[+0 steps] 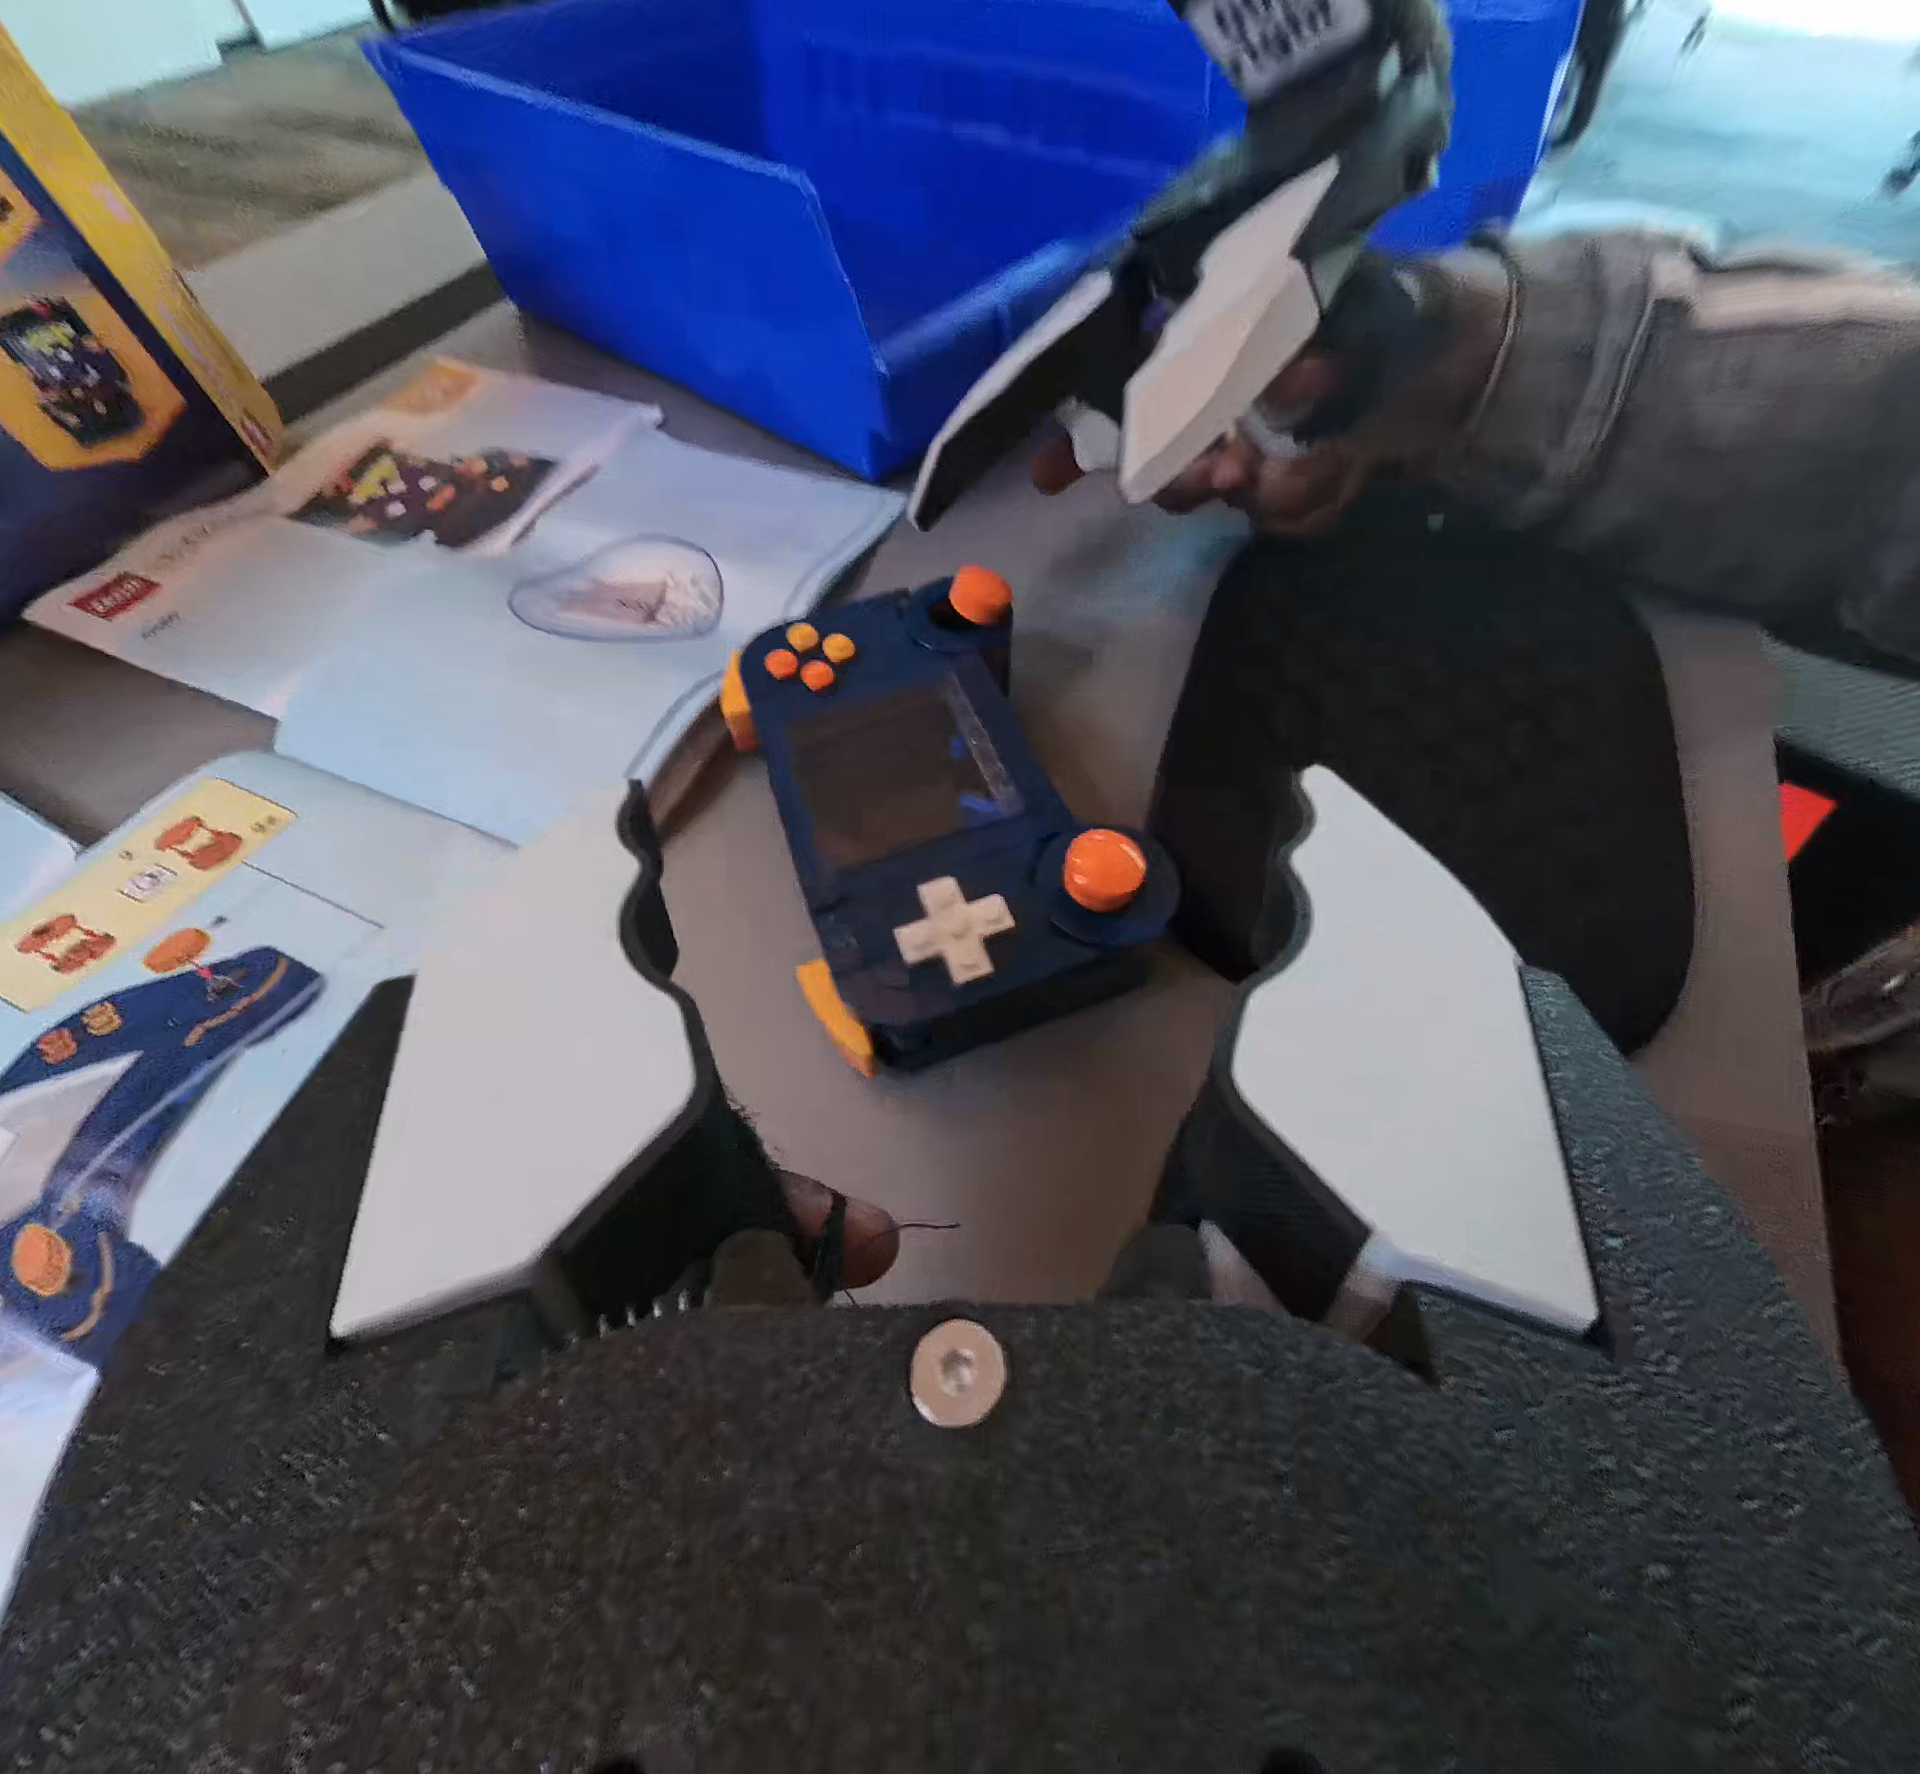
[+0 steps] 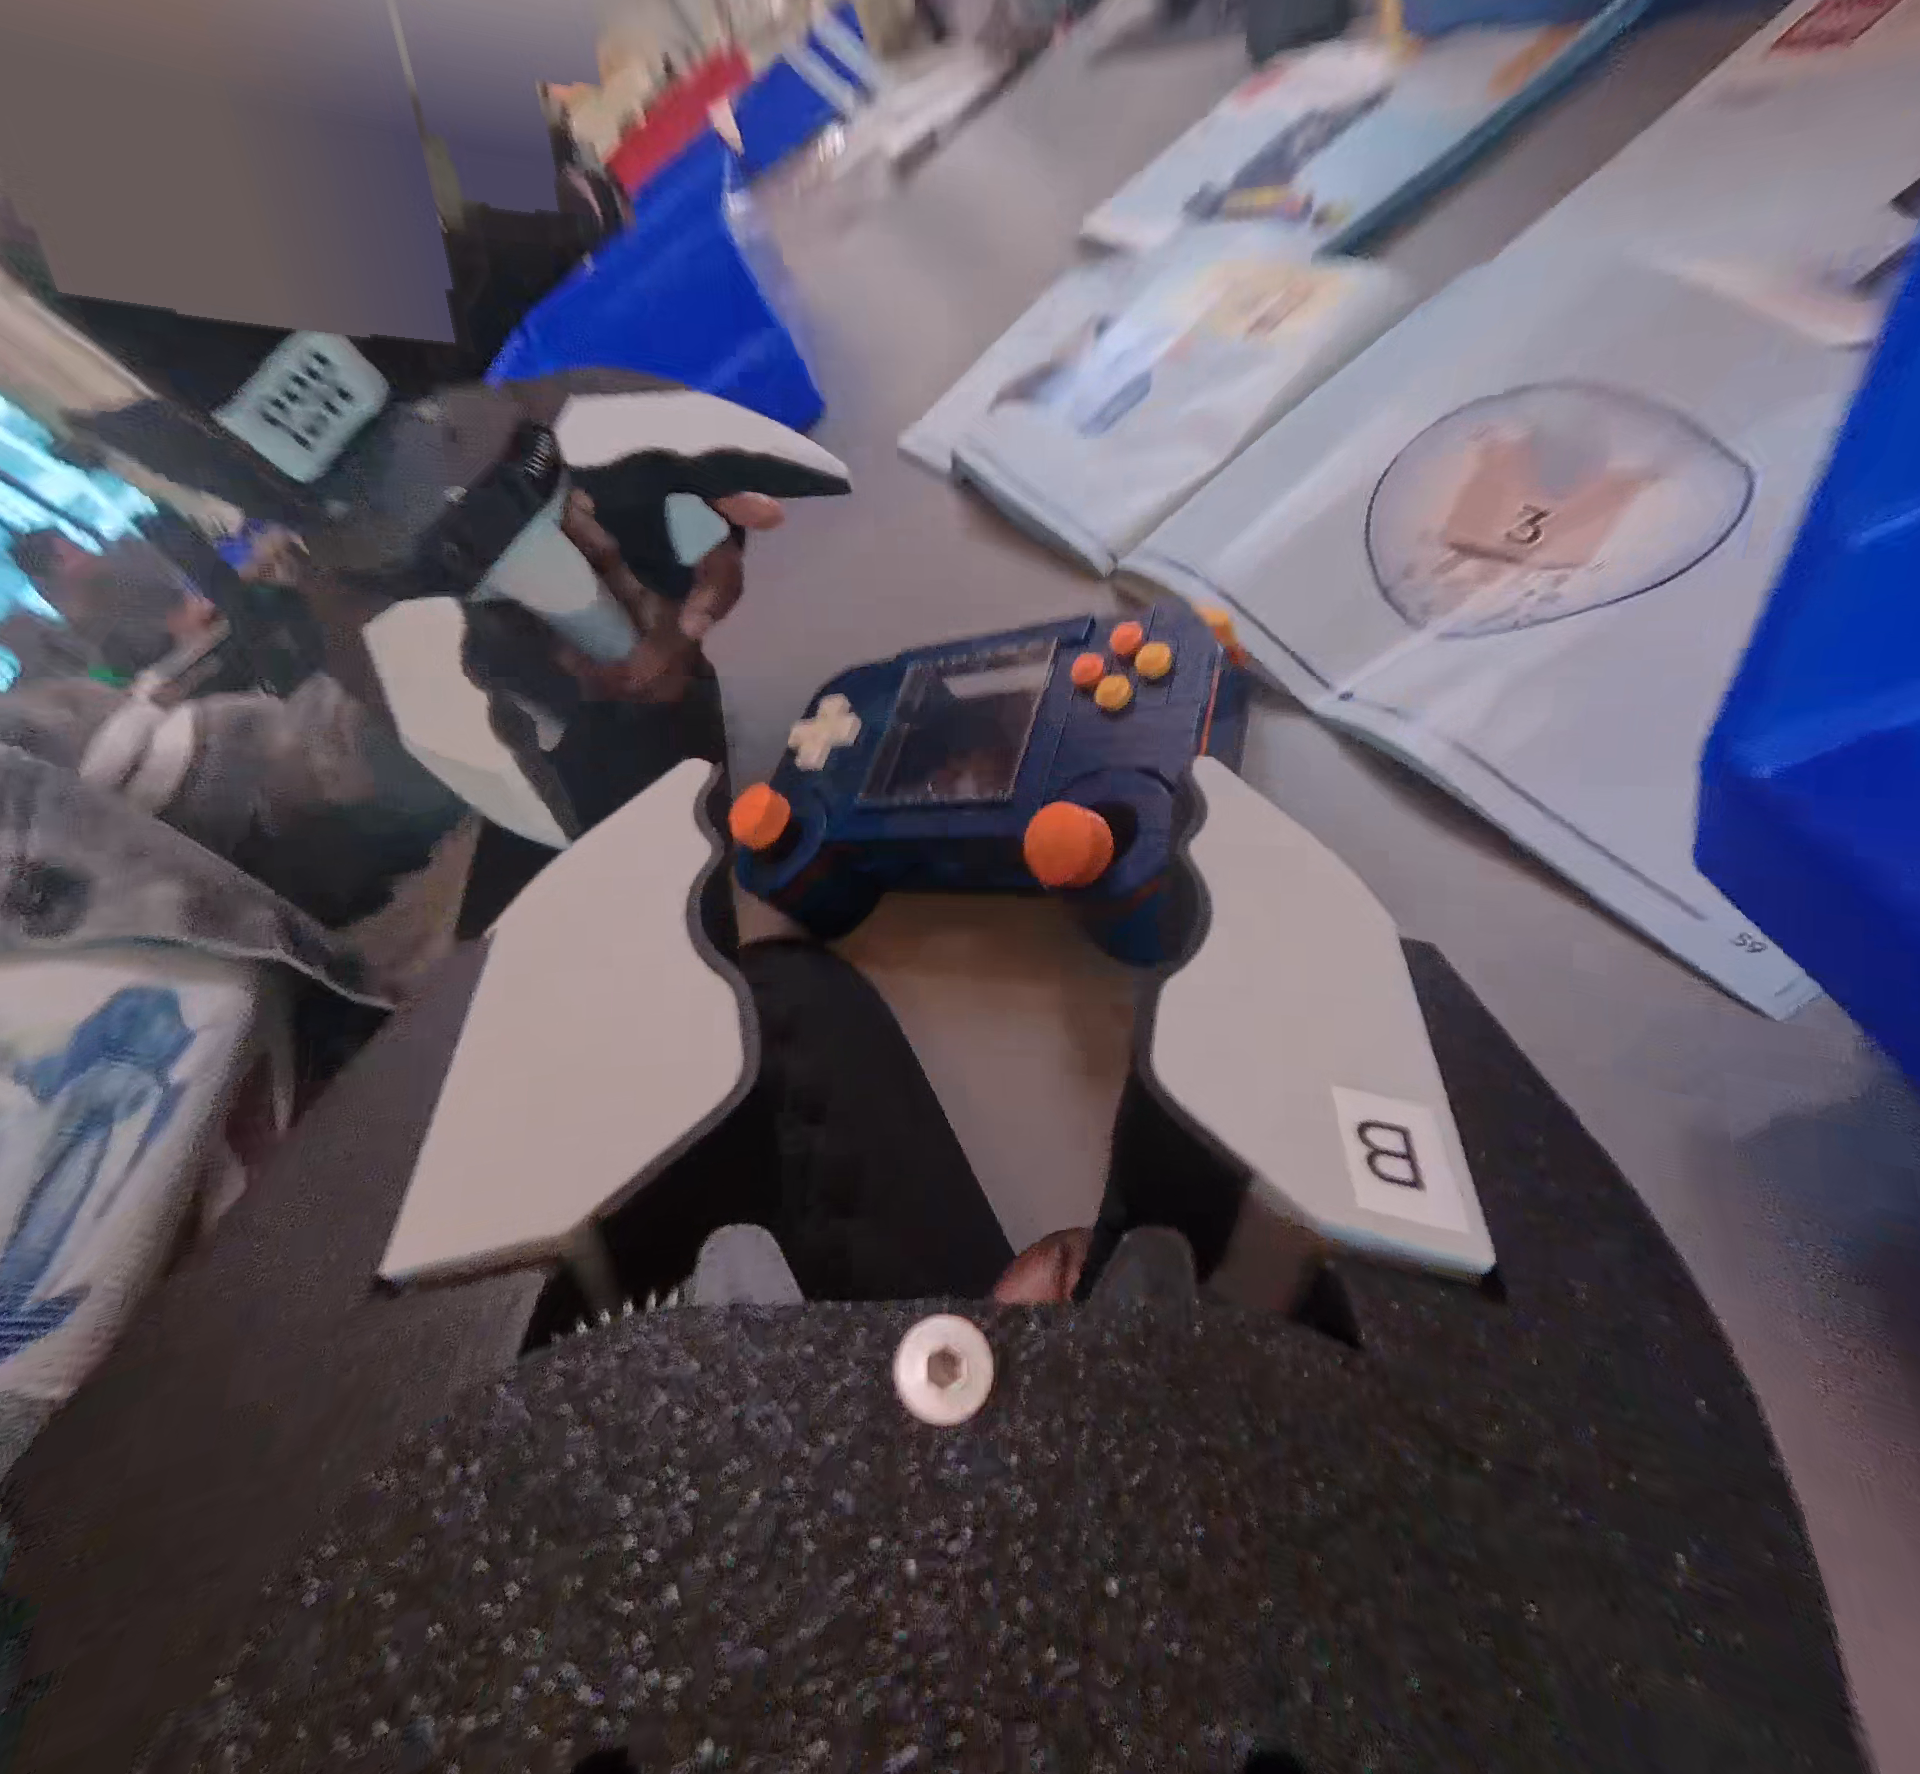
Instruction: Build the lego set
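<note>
- Console model first: the dark-blue brick-built handheld game console (image 1: pixel 940 841) with orange thumbsticks, orange buttons and a white cross pad lies flat on the grey table (image 1: pixel 1039 1174), its button end touching the corner of the open pale-blue instruction booklet (image 1: pixel 499 685).
- Your left gripper (image 1: pixel 961 893) hangs above the console with its white fingers spread wide, gripping nothing; the console sits in the gap between them.
- Your right gripper (image 2: pixel 951 851) is likewise spread and empty, its fingertips flanking the thumbstick edge of the console without clearly touching it.
- The build looks nearly complete, so I judge the step in hand is a pick-up or a final press.
- Close on the solid blue body, not on the orange thumbsticks (image 2: pixel 1065 841), which would likely tilt or pop off.
- Brace one end with one gripper and squeeze slowly with the other, so the model does not skid on the table.
- The blue plastic bin (image 1: pixel 790 197) stands beyond the console, clear of your approach.
- A clear plastic dome (image 1: pixel 618 590) rests on the booklet, near the console's button end; avoid knocking it.
</note>
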Demonstrator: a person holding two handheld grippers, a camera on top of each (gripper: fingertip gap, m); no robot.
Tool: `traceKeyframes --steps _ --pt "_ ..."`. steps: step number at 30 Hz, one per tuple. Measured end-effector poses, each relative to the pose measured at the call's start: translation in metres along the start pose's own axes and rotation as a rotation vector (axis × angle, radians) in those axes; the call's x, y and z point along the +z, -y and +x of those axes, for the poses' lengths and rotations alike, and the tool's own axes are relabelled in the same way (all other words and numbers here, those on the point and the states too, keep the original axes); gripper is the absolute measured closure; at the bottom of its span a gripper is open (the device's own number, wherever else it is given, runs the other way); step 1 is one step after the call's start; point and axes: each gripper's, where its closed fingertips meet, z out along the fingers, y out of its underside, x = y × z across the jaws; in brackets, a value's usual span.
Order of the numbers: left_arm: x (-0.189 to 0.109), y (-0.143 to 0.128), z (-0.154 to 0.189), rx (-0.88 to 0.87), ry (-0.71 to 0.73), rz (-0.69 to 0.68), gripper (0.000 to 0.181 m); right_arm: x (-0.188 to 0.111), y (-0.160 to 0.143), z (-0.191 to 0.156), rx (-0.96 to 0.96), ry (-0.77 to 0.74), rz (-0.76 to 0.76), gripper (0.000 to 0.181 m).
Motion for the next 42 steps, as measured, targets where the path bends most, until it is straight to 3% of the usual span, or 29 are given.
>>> traceKeyframes --steps 5,9,12,14,16,19,21,28,42 --pt "0.021 -0.038 -0.002 0.127 0.064 -0.264 0.075 0.008 -0.014 0.007 0.005 -0.029 -0.126 0.106" --pt "0.020 -0.054 -0.013 0.103 -0.036 -0.363 0.073 0.005 -0.015 0.005 0.027 -0.032 -0.118 0.113" --pt "0.004 -0.064 -0.031 0.065 -0.095 -0.435 0.082 0.005 -0.020 -0.005 0.061 -0.004 -0.134 0.117" --pt "-0.002 -0.065 -0.042 0.066 -0.103 -0.416 0.083 0.006 -0.025 -0.014 0.040 0.033 -0.171 0.121" --pt "-0.003 -0.058 -0.043 0.051 -0.117 -0.348 0.082 0.003 -0.023 -0.012 -0.101 0.012 -0.186 0.117" --pt "0.008 -0.051 -0.033 0.047 -0.158 -0.273 0.077 0.000 -0.005 0.008 -0.436 -0.114 -0.126 0.095" --pt "0.016 -0.054 -0.032 0.078 -0.138 -0.263 0.077 0.007 -0.003 0.010 -0.529 -0.087 -0.136 0.088" --pt "0.018 -0.056 -0.037 0.125 -0.102 -0.240 0.089 0.030 -0.019 0.013 -0.425 0.109 -0.265 0.093" --pt "0.014 -0.057 -0.037 0.141 -0.149 -0.235 0.089 0.033 -0.019 0.016 -0.438 0.122 -0.282 0.107"
